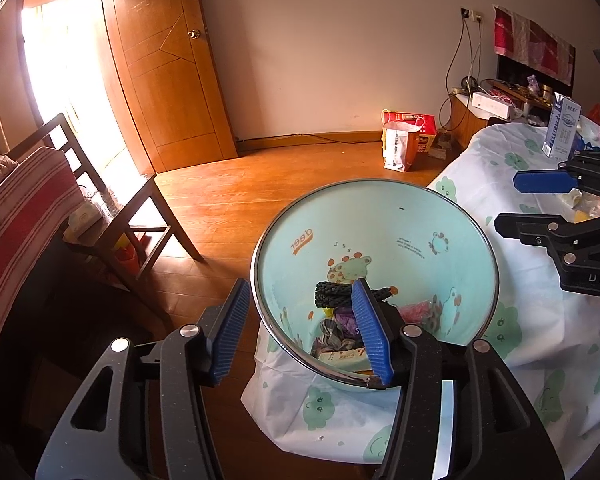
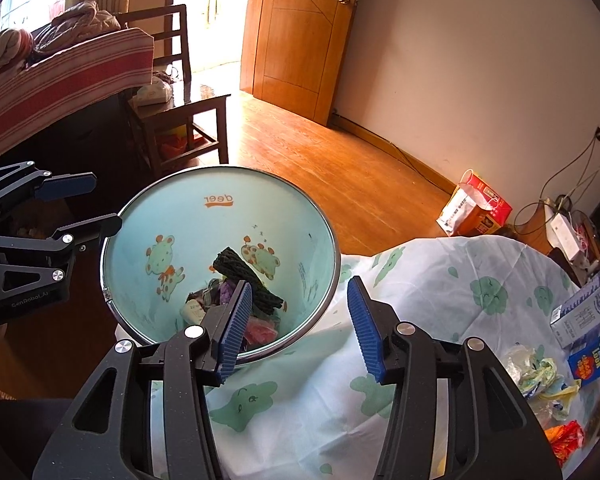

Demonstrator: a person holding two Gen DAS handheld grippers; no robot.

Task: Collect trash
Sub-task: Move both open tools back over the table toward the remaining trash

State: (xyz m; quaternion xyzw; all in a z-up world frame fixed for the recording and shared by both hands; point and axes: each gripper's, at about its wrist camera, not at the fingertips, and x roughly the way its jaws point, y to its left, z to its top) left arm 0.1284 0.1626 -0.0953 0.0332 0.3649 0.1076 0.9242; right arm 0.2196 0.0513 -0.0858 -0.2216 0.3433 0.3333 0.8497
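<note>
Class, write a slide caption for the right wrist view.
Open right gripper above the trash-filled bin beside the cloth-covered table.

Pale mint bin [image 1: 380, 216] interior, printed with cartoon deer in green and orange plus orange lettering; silver rim. Inside: dark green-black braided piece [image 2: 252, 276], purple scrap [image 2: 228, 290], pink packet [image 2: 260, 330]. White tablecloth [image 2: 440, 292] patterned with light green smiling blobs. Blue ribbed pads on black left gripper [image 1: 300, 334] and black right gripper [image 2: 300, 328]. Orange-brown wooden floor [image 1: 240, 196] and door [image 1: 168, 60]. Red-and-white striped cover [image 1: 16, 216] on sofa. Red and white paper bag [image 1: 406, 140] by cream wall. Blue-and-white carton [image 2: 588, 304]; orange-red wrapper [image 2: 566, 440].
</note>
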